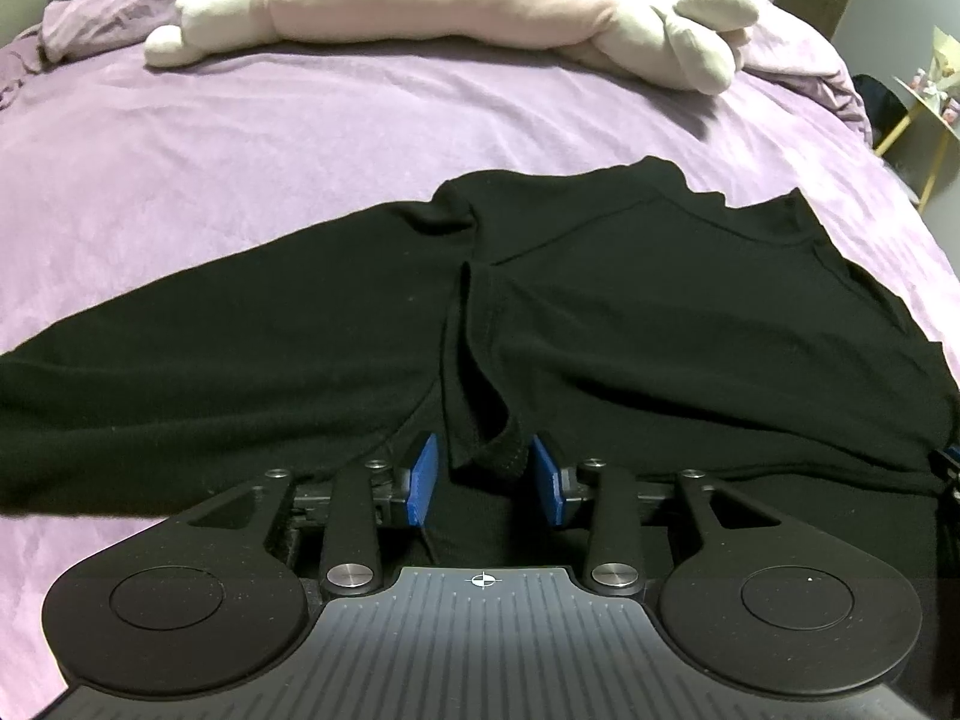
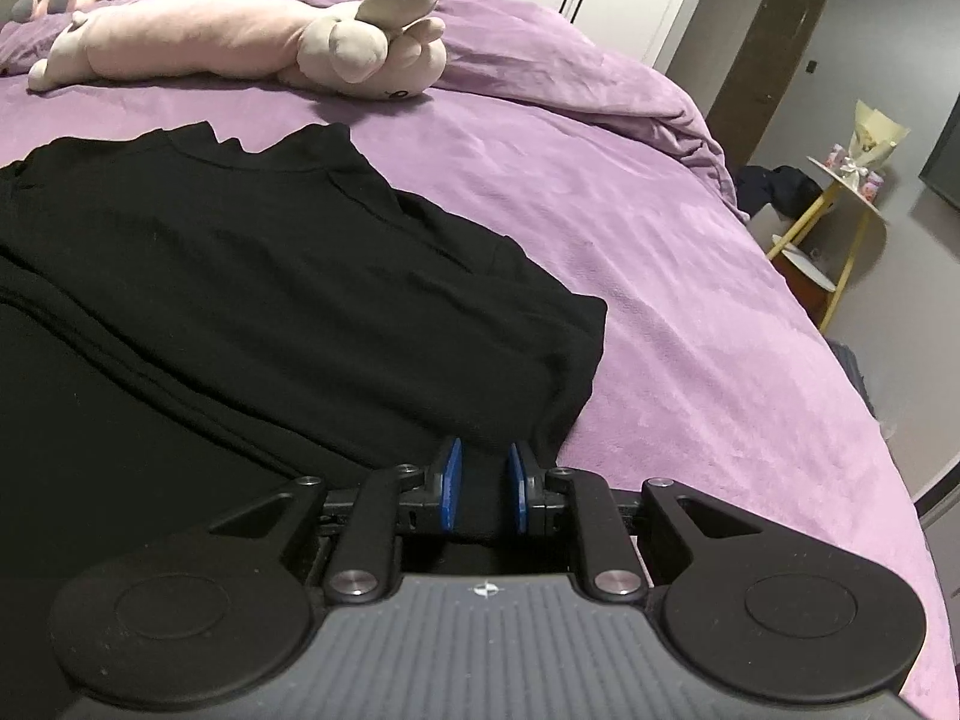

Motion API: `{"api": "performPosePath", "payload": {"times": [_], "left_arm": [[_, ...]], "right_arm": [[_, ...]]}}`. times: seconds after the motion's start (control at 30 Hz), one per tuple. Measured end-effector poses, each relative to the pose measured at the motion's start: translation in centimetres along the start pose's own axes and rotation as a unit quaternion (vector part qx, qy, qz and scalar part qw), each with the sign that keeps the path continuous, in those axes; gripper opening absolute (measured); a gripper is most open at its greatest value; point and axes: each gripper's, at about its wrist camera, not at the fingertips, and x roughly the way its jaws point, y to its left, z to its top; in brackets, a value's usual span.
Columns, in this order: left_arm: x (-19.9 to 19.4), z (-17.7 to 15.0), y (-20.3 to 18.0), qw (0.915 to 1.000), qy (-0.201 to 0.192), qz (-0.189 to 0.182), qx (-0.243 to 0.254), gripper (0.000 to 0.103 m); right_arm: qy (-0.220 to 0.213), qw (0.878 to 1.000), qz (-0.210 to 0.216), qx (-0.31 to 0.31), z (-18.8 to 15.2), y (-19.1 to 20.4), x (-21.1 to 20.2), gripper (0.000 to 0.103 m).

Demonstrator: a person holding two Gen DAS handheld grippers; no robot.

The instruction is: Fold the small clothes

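A black garment (image 1: 600, 330) lies spread on the purple bed cover (image 1: 240, 150), with a seam fold running toward me down its middle. My left gripper (image 1: 483, 444) stands low over the near hem. Its blue pads (image 1: 423, 480) are apart, and a hemmed fold of the fabric sits loosely between them. In the right wrist view the same black garment (image 2: 240, 300) fills the left half. My right gripper (image 2: 485, 450) is at its near right corner. Its pads (image 2: 450, 480) stand a narrow gap apart over black cloth that lies slack between them.
A long pink plush toy (image 1: 420, 0) (image 2: 210, 30) lies across the far side of the bed, with a second plush behind it at the top left. Right of the bed cover (image 2: 660, 270) stands a yellow-legged side table (image 2: 840, 204) on grey floor.
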Motion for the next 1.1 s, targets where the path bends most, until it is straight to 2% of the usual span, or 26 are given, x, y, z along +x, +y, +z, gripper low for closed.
{"api": "performPosePath", "payload": {"times": [0.43, 0.5, 0.57, 0.6, 0.7, 0.77, 0.83, 0.87, 0.93, 0.97, 1.0, 1.1], "left_arm": [[-0.6, -0.4, 0.7, 1.0, -0.002, 0.004, 0.006, 0.049], [-1.8, -0.9, 1.5, 1.0, -0.006, 0.0, -0.008, 0.05], [-3.7, -1.7, 3.0, 0.9993, -0.019, -0.012, -0.029, 0.051], [-5.1, -2.4, 4.5, 0.9982, -0.03, -0.02, -0.047, 0.055], [-8.7, -4.8, 9.4, 0.9926, -0.062, -0.009, -0.104, 0.062], [-10.7, -6.5, 13.8, 0.9837, -0.078, 0.012, -0.161, 0.064], [-12.2, -8.3, 18.8, 0.9654, -0.09, 0.042, -0.241, 0.063], [-12.7, -9.1, 21.1, 0.9537, -0.094, 0.049, -0.281, 0.061], [-13.2, -10.7, 25.6, 0.9213, -0.107, 0.048, -0.371, 0.059], [-13.2, -11.4, 27.3, 0.9077, -0.115, 0.042, -0.401, 0.058], [-13.0, -12.0, 29.3, 0.8901, -0.121, 0.037, -0.438, 0.055], [-12.1, -13.2, 32.8, 0.8499, -0.143, 0.0, -0.507, 0.047]], "right_arm": [[-0.014, 1.0, -0.002, -0.022, -0.5, -0.2, 0.1, 0.016], [-0.008, 1.0, 0.002, 0.016, -0.2, -1.0, -0.6, 0.016], [0.005, 0.997, -0.016, 0.072, -0.2, -1.9, -1.8, 0.017], [0.009, 0.994, -0.022, 0.104, -0.4, -2.5, -2.7, 0.023], [-0.002, 0.978, 0.037, 0.204, -2.1, -4.2, -6.5, 0.029], [-0.01, 0.967, 0.08, 0.242, -3.3, -4.3, -8.6, 0.035], [-0.009, 0.955, 0.125, 0.27, -4.5, -3.8, -10.1, 0.045], [-0.004, 0.947, 0.149, 0.286, -5.0, -3.5, -10.5, 0.046], [0.01, 0.93, 0.187, 0.317, -5.7, -2.5, -10.9, 0.045], [0.015, 0.92, 0.204, 0.333, -6.0, -2.1, -10.9, 0.045], [0.023, 0.91, 0.221, 0.349, -6.3, -1.5, -10.9, 0.045], [0.055, 0.882, 0.262, 0.387, -6.3, -0.1, -10.5, 0.045]]}}
